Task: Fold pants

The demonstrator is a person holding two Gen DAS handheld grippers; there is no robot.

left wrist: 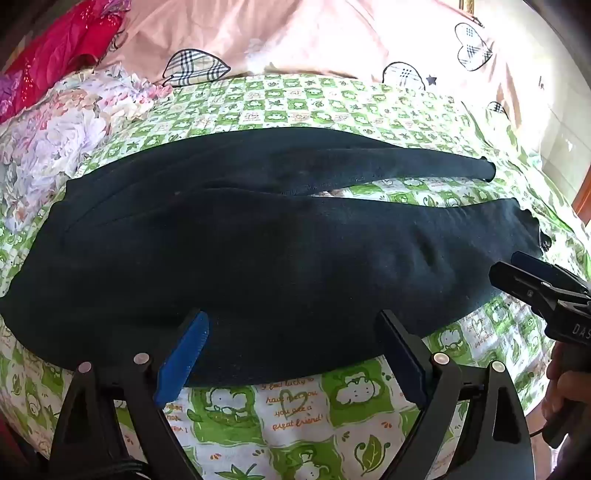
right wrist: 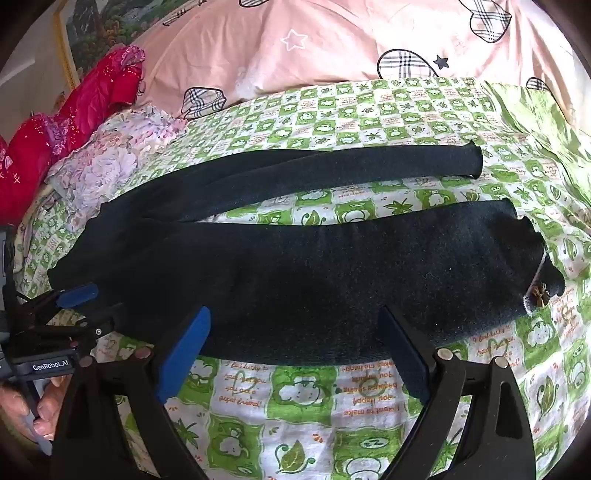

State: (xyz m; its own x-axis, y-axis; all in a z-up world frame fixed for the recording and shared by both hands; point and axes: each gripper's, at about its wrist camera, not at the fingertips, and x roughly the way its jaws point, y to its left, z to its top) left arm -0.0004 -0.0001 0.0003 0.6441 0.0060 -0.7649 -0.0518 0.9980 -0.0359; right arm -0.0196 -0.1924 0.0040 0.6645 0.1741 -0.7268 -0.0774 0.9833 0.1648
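Daylight, bright, soft; no hard shadows. Left wrist view: strongest light at 2–3 o'clock, pink quilt [left wrist: 295, 33] and wall washed near white there. Right wrist view: mild glare on quilt at 12–1 o'clock. Black pants [left wrist: 229, 251] underexposed, folds barely readable; fabric grain clearer in right view. Heavy fisheye bend, sheet [left wrist: 295, 417] checks curving toward rim; dark vignette in corners. Centre fairly sharp, slight softness and compression smear at edges. Near fingers [right wrist: 184, 354] slightly soft.

Black claw [left wrist: 295, 354], blue pads [left wrist: 183, 360]
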